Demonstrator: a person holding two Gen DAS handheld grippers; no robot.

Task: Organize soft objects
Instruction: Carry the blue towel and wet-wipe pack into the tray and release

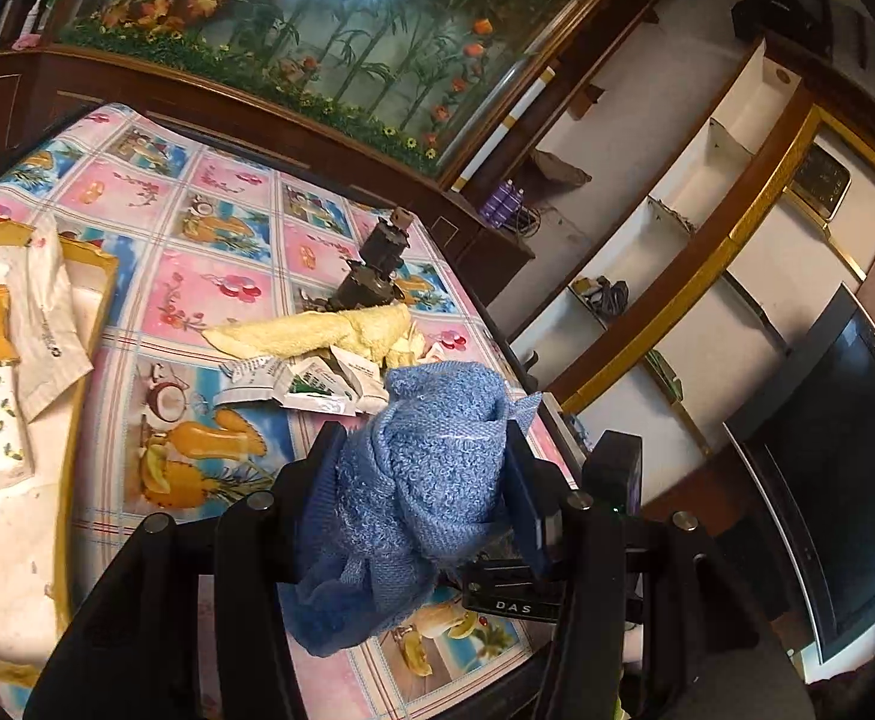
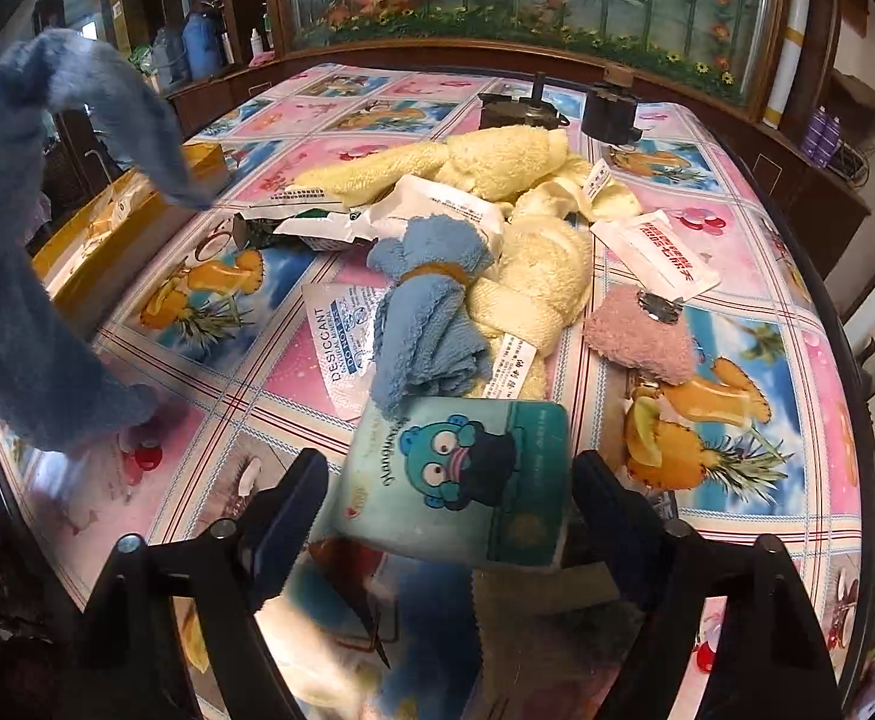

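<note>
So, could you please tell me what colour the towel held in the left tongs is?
Blue; the towel shows best in the left wrist view.

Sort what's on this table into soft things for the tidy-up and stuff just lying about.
For the job: blue towel held in the left gripper; yellow towels; tied blue cloth; pink pouch; teal tissue pack between the open right gripper's fingers.

Lying about: desiccant packet, white sachets, two motors, yellow box.
</note>
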